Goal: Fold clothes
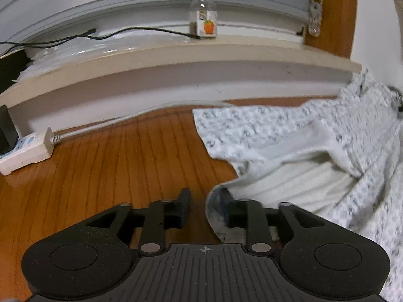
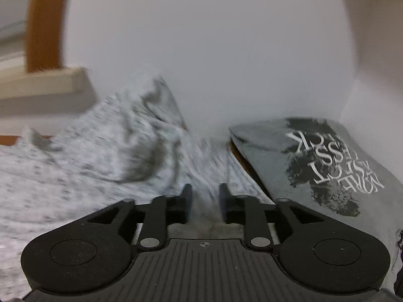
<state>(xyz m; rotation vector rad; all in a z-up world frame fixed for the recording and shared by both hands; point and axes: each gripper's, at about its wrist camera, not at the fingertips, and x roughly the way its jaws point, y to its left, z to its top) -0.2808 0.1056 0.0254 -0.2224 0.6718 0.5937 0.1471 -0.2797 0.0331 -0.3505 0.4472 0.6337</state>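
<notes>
A white patterned garment (image 1: 289, 136) lies rumpled on the wooden table (image 1: 113, 166), one flap turned back, while a grey printed shirt (image 2: 314, 166) sits flat beside it, seemingly already folded. The left hand-held gripper (image 1: 205, 209) stands open at a hem; the right hand-held gripper (image 2: 205, 201), blurred, appears to pinch the patterned cloth, folding unfinished.

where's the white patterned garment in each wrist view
Left wrist: the white garment with small grey print fills the right side on the wooden floor, its hem draped over one finger of the left gripper.
Right wrist: it covers the left and centre, running between the fingers of the right gripper.
Shared landmark: the beige window ledge, beside the orange-brown wooden frame.
</notes>
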